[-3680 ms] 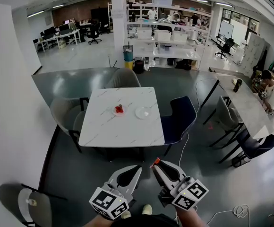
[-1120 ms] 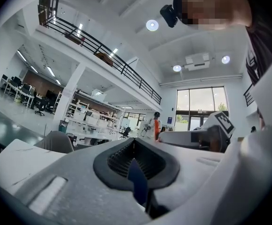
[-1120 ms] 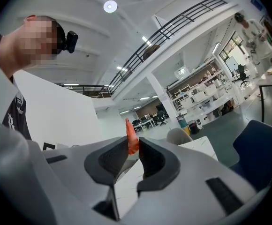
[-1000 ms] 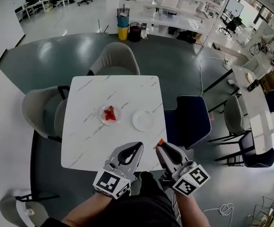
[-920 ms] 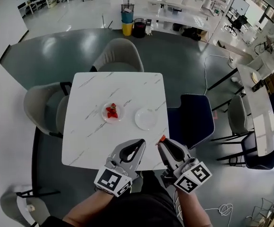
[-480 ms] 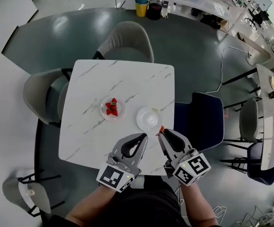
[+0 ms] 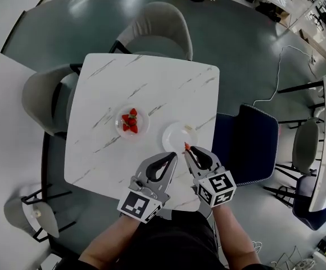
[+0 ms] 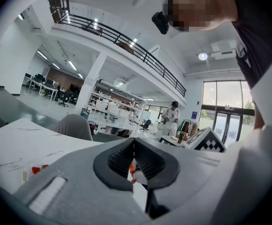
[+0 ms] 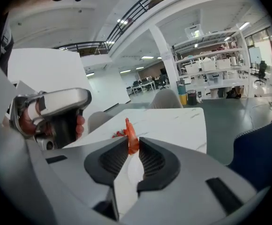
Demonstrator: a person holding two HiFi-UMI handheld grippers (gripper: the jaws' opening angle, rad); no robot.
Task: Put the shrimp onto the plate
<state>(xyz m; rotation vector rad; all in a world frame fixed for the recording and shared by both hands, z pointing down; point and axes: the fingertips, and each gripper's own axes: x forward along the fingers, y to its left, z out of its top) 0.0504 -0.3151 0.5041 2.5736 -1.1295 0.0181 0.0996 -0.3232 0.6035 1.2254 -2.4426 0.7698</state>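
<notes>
Grey right gripper [image 7: 189, 151] clamps the one thin orange shrimp [image 7: 186, 145] by the near rim of the empty white round plate [image 7: 177, 135], best carried over its middle and lowered before release; left gripper [image 7: 173, 155] closed, empty; second small clear plate [image 7: 146, 120] holds red pieces.
</notes>
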